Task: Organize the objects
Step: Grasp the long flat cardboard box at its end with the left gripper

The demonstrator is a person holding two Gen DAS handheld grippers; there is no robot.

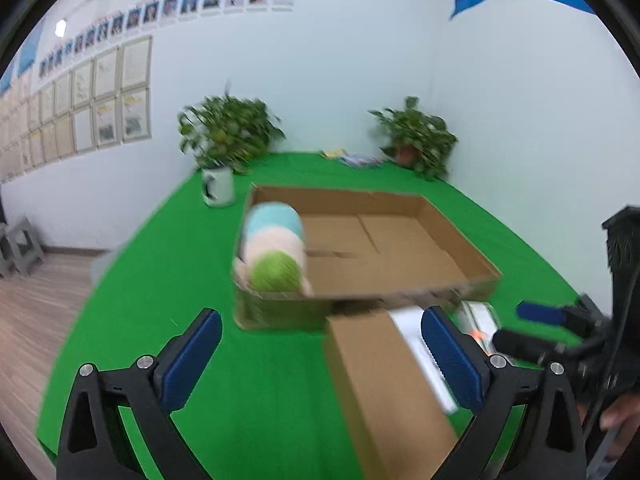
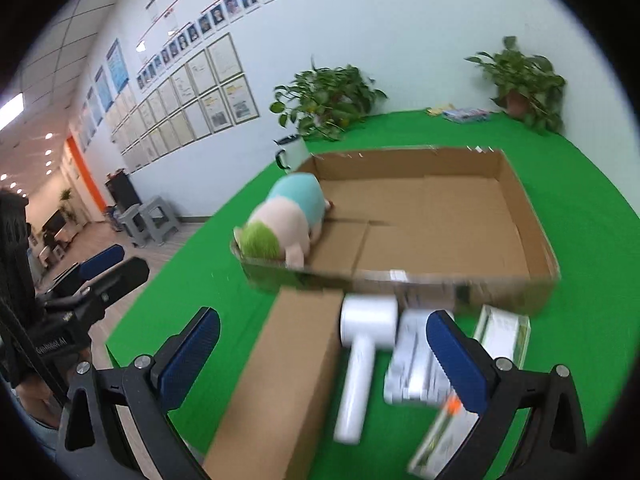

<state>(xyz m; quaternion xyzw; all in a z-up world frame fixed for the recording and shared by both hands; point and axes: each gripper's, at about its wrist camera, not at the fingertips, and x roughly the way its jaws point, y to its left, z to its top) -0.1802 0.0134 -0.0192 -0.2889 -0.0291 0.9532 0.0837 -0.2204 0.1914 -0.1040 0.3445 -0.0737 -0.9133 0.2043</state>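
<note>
Left gripper jaws wide apart, nothing between. Plush toy sits blurred in the cardboard tray's left corner. Closed brown box, white handheld device, packets — smeared, partly cut off. Right gripper spread, empty.

Left gripper jaws spread wide, nothing between the pads. Plush toy lies in the near-left corner of the open cardboard tray — closed brown box just before it, on green cloth.
</note>
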